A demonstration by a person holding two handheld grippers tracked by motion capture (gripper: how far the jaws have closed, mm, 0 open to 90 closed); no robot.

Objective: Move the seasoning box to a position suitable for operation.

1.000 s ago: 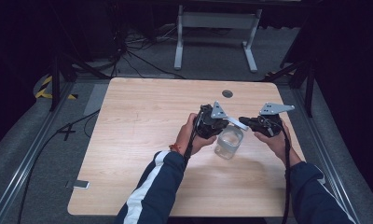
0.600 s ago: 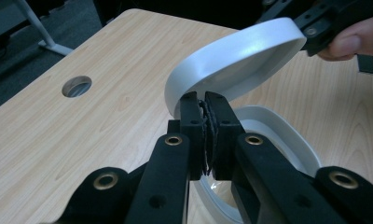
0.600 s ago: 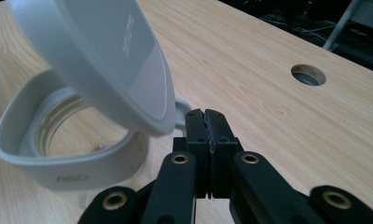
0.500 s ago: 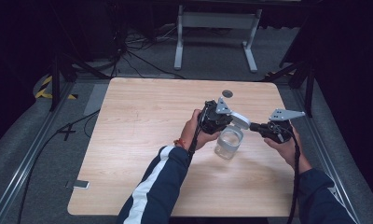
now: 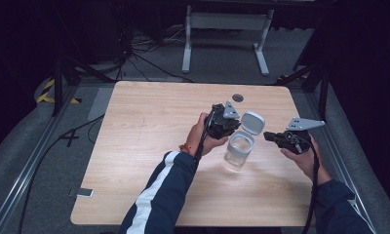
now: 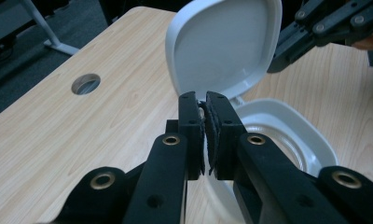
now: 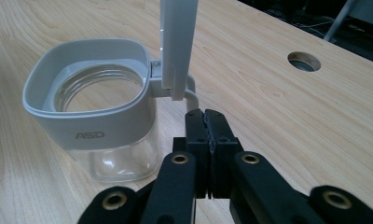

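- "ASD" reads on the jar collar in the right gripper view.
- Lid stands open; the left gripper view shows its underside.
- Left gripper and right gripper: jaws closed, empty.

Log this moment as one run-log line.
jar: on table, lid up | left gripper: shut at rim | right gripper: shut, apart from jar

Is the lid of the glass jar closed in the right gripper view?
No, the white lid stands upright on its hinge, and the jar is open at the top.
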